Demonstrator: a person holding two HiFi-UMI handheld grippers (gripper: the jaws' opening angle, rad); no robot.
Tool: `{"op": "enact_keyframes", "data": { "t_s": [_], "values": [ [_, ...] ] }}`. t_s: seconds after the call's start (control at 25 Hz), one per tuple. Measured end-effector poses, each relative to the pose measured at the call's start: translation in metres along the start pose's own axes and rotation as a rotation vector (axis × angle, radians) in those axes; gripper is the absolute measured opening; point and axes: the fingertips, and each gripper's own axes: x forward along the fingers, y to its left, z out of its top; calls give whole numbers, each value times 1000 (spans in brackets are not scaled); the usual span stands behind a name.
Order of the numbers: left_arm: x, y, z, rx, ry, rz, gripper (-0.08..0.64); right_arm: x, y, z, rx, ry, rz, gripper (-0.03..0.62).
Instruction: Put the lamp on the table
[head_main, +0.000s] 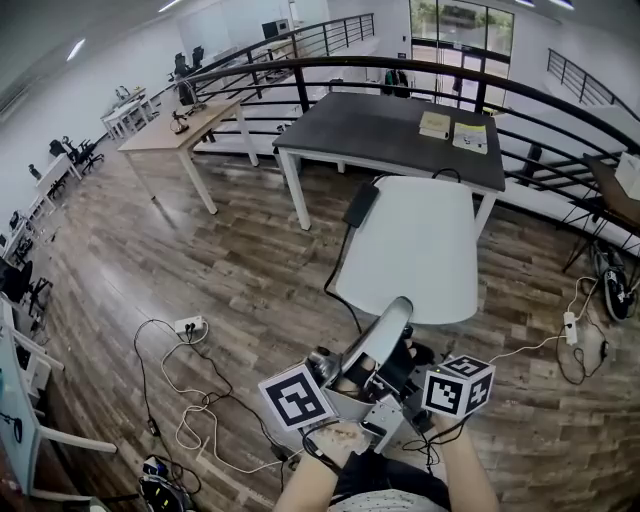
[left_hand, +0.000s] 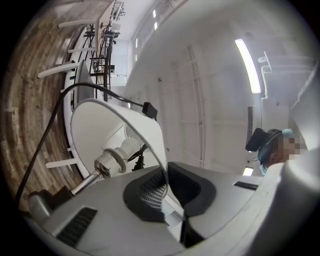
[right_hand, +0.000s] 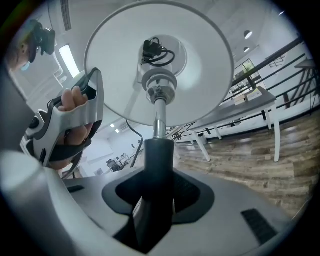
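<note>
I can't make out the lamp's (head_main: 408, 250) base; the marker cubes (head_main: 297, 397) cover it. My forearms (head_main: 468, 470) reach forward side by side. My left tongs (left_hand: 167, 197) pinch the shade's (left_hand: 100, 125) thin rim, and my right tongs (right_hand: 157, 195) clamp the dark stem (right_hand: 159, 160) below it. The lamp hangs above the floor (head_main: 240, 270), with the dark worktop (head_main: 390, 130) well beyond the tongs.

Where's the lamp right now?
The lamp is held low centre in the head view, above the wood floor before the dark table: left tongs on its shade rim, right tongs on its black stem.

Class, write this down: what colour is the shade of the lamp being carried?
The lampshade is plain white. It shows best in the head view.
</note>
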Motion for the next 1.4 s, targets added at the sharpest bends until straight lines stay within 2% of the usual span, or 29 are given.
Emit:
{"op": "enact_keyframes", "data": {
  "t_s": [0.32,0.64,0.84,1.4],
  "values": [
    [1,17,18,22,-40,26,31,24,-5,2,6,32,44,155],
    [8,58,61,22,-57,31,31,75,-29,17,-3,48,50,155],
    [22,93,102,9,-60,33,31,119,-48,37,4,51,39,155],
    [86,189,235,-23,-25,15,31,256,-111,127,16,31,-7,155]
  ]
}}
